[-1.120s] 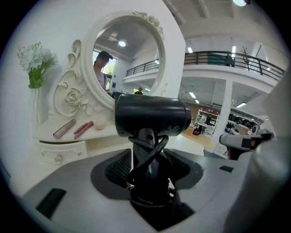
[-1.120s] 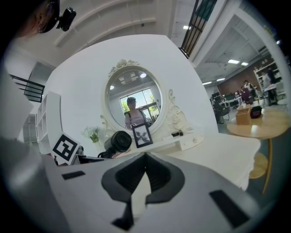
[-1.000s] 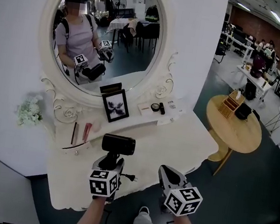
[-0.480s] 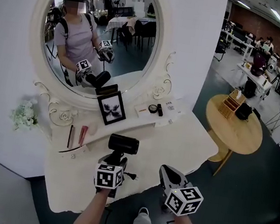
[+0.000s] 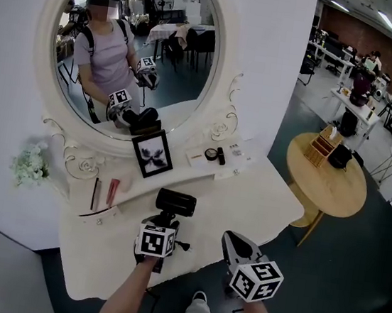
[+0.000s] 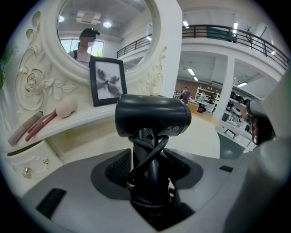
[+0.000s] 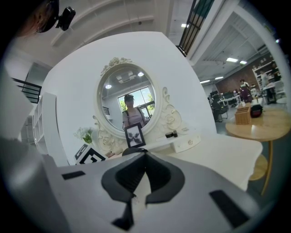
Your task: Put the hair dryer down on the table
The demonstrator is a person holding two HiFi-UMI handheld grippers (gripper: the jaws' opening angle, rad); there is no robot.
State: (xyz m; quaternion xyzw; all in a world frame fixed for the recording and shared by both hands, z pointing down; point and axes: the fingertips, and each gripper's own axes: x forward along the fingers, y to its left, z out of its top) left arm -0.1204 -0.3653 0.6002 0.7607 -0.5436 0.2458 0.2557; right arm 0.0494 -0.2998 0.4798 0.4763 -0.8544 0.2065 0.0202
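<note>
Left gripper view: left tool [image 6: 148, 166] clamps the hair dryer [image 6: 152, 116] handle lying along its jaws, barrel crosswise beyond, desk [image 6: 204, 134] beneath.

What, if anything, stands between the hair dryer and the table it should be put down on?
Nothing visible: the left gripper holds the hair dryer by its handle over bare table; the picture frame stands farther back.

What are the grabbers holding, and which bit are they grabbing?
The left gripper holds the black hair dryer by its handle, where the cord is wound round. The right gripper is shut and holds nothing.
</note>
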